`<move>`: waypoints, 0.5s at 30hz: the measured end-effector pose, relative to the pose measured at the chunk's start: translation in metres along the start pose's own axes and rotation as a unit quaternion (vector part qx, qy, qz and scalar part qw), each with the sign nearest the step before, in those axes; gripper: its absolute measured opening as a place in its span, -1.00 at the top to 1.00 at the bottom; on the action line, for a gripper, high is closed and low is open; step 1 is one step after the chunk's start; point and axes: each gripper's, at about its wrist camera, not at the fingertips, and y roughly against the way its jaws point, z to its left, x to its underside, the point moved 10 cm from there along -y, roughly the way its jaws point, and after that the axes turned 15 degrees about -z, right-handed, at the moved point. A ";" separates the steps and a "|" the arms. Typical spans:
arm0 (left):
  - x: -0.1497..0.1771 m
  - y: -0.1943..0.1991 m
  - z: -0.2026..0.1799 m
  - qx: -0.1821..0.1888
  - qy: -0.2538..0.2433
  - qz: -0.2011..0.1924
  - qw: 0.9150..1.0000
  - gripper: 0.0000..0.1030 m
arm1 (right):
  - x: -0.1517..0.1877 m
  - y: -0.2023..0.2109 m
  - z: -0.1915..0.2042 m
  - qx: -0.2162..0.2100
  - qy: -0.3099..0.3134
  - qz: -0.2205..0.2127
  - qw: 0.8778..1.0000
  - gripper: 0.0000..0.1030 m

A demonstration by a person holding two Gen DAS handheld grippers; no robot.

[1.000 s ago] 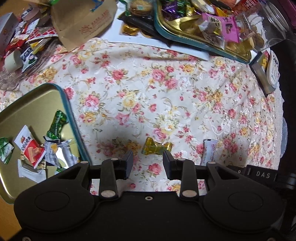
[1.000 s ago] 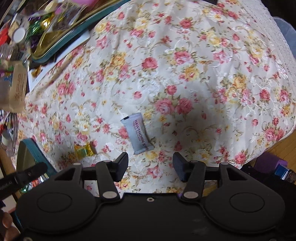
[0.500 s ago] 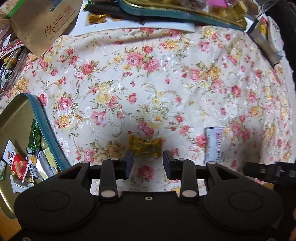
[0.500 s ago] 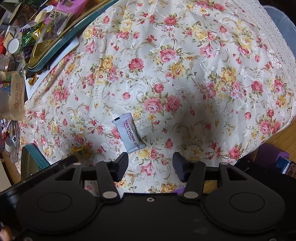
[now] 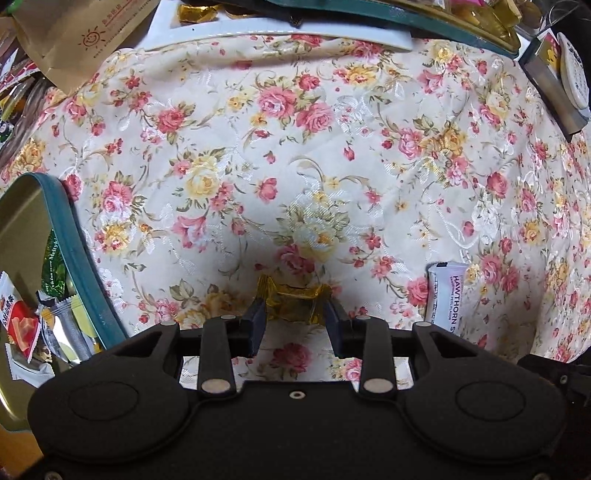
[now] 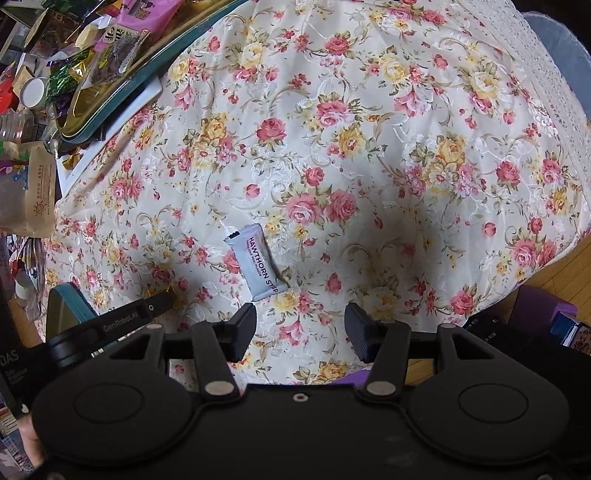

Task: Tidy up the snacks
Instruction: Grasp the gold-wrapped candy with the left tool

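On the flowered cloth that covers the bench point(image 5: 229, 155), a gold-wrapped candy point(image 5: 293, 301) lies just ahead of the left claw point(image 5: 295, 319), its long axis running crosswise from one fingertip to the other, the twisted ends meeting the two pads. The left claw points straight down and stands moderately wide, bracketing the candy; I cannot tell whether the pads press on it yet, so it reads as not yet gripped. The left hand is plainly the nearer one. The right claw point(image 6: 301, 326) hangs spread and empty, with a white hawthorn strip packet point(image 6: 256, 264) lying on a slant just beyond its left fingertip. A gold tin with a teal rim point(image 5: 79, 254) sits to the left, already holding several wrapped snacks, likely where the candy belongs. Across the cloth a larger tray point(image 6: 110, 96) is heaped with sweets, beside a brown paper bag point(image 5: 81, 33). Wooden floor shows past the bench's edge.
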 end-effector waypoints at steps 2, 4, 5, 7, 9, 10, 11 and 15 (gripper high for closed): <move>0.002 -0.004 -0.001 -0.008 -0.008 0.003 1.000 0.16 | 0.000 0.000 0.000 0.002 -0.001 -0.001 1.000 -0.09; 0.003 -0.006 -0.001 -0.014 -0.014 0.003 1.000 0.16 | 0.000 0.000 0.000 0.003 -0.001 -0.001 1.000 -0.09; 0.004 -0.009 -0.003 -0.017 -0.016 0.002 1.000 0.16 | 0.000 0.000 0.000 0.003 -0.001 0.000 1.000 -0.09; 0.004 -0.010 -0.003 -0.021 -0.018 0.000 1.000 0.16 | 0.000 -0.001 0.001 0.003 -0.001 0.001 1.000 -0.09; 0.005 -0.011 -0.003 -0.022 -0.020 -0.003 1.000 0.15 | 0.001 -0.002 0.002 0.004 0.002 0.002 1.000 -0.09; 0.005 -0.012 -0.004 -0.022 -0.021 -0.002 1.000 0.15 | 0.002 -0.003 0.002 0.004 0.003 0.002 1.000 -0.09; 0.005 -0.014 -0.006 -0.023 -0.021 -0.002 1.000 0.14 | 0.002 -0.003 0.002 0.004 0.004 0.002 1.000 -0.09; 0.000 -0.013 -0.008 -0.022 -0.022 -0.004 1.000 0.14 | 0.002 -0.004 0.002 0.004 0.008 0.002 1.000 -0.09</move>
